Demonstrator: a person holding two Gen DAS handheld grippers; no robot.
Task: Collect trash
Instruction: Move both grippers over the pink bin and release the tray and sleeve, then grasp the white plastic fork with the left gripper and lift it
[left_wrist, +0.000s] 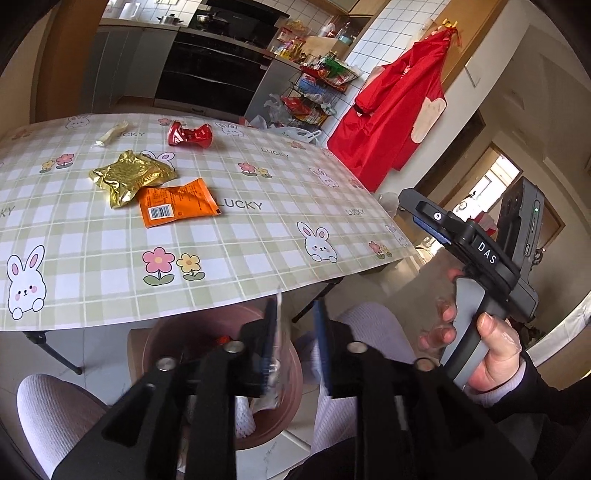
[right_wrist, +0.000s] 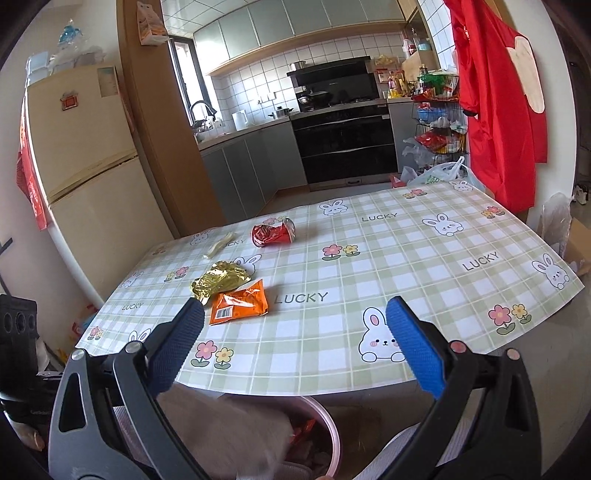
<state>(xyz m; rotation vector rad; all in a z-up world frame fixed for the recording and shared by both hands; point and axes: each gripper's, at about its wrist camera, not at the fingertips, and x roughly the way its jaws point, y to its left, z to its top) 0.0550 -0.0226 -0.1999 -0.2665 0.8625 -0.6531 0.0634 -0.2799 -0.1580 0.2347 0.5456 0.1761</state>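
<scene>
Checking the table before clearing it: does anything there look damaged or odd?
Yes. The red drink can lies on its side near the far edge of the checked tablecloth, its middle crushed in; otherwise only wrappers lie about.

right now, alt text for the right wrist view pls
Open right gripper hovers at the near edge of a checked table, with an orange packet, gold wrapper and crushed red can beyond.

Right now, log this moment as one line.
left gripper: open over bin, clear wrapper between | right gripper: open, empty | table: four trash items left
</scene>
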